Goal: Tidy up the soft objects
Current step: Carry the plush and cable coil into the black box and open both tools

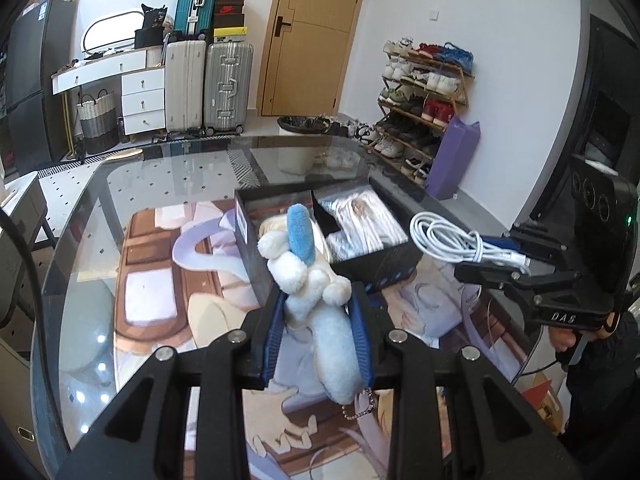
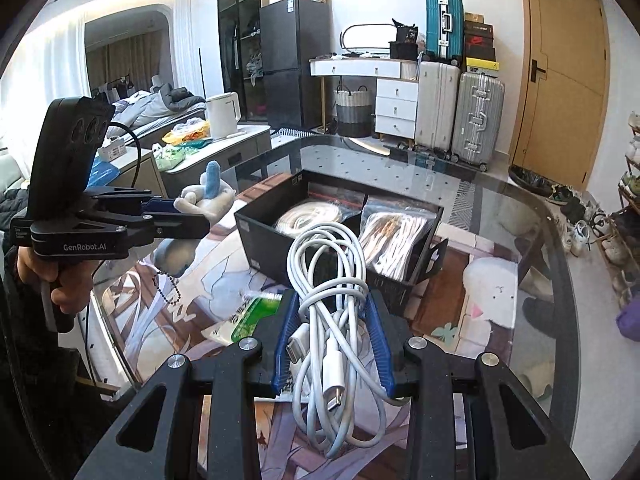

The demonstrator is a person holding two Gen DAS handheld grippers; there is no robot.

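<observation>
Two hand-held grippers are in play, each with two blue-padded fingers. Nearest in the left wrist view, the left hand-held gripper [image 1: 318,320] is clamped narrowly on one white plush toy [image 1: 316,292]; its body sits between the pads, its single blue ear points toward 12 o'clock, and one ball chain [image 1: 362,404] dangles at the toy's lower end, above the glass desk [image 1: 160,184].

In the right wrist view, the right hand-held gripper [image 2: 332,320] is closed on one bundle of white cable [image 2: 332,300], with its loops fanning toward 12 o'clock and three plugs showing near the pads. At about 9 o'clock from it, one green-and-white packet [image 2: 250,314] lies on the printed mat [image 2: 452,320] that covers the desk.

Beyond both, at 12 o'clock, stands one black box [image 2: 260,222] with two compartments, split by one divider. Each compartment holds one clear bag of coiled pale cable: the left bag [image 2: 308,216] and the right bag [image 2: 394,236].

Farther off, against the wall, stand three suitcases: one white [image 2: 436,104], one silver [image 2: 478,120] and one teal [image 2: 444,24] above them. One wooden door [image 2: 560,64] stands at 2 o'clock.
</observation>
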